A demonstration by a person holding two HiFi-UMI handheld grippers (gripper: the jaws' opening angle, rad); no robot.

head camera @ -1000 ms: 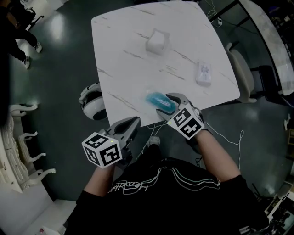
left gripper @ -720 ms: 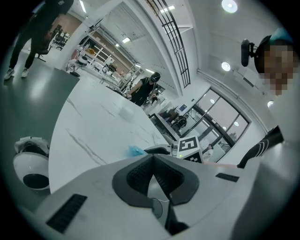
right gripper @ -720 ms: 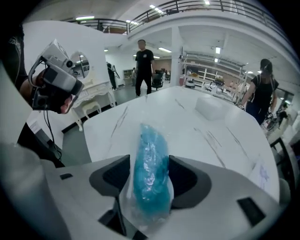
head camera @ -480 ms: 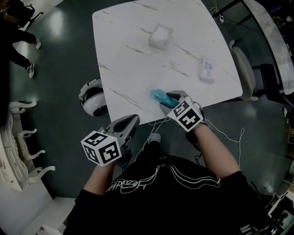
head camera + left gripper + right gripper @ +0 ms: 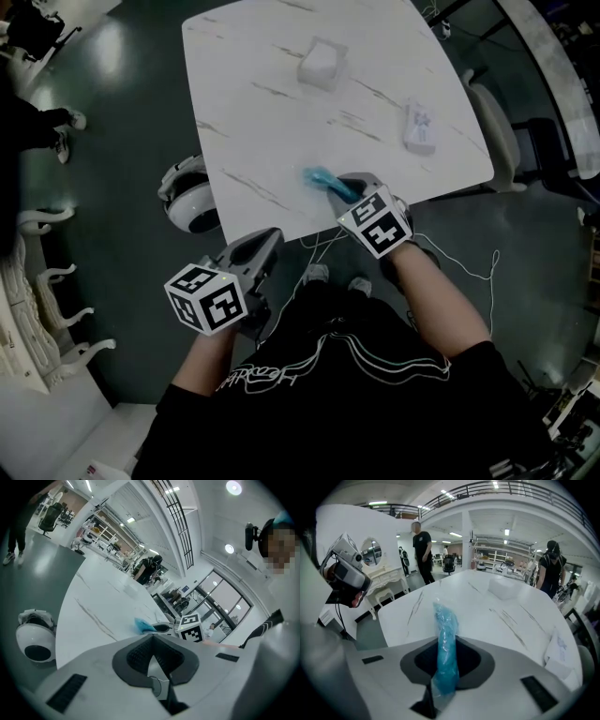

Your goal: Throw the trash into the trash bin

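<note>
I see a white table [image 5: 272, 103] with thin grey lines like marble. It stands on a dark, shiny floor [image 5: 122, 122]. My right tool [image 5: 343, 187] has just been closing and now pinches the blue crinkly plastic wrapper [image 5: 319, 176] at the table's 6 o'clock edge. My left tool [image 5: 270, 242] is pressed together with nothing in it. The round white trash bin [image 5: 192, 202] sits on the floor, at 9 o'clock from the wrapper. A white box [image 5: 322, 64] stands at 12 o'clock and a flat packet [image 5: 419, 128] at 2 o'clock.

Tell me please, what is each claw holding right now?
Left claw: closed, empty.
Right claw: has just been closing, now clamped on the crumpled blue plastic wrapper.
</note>
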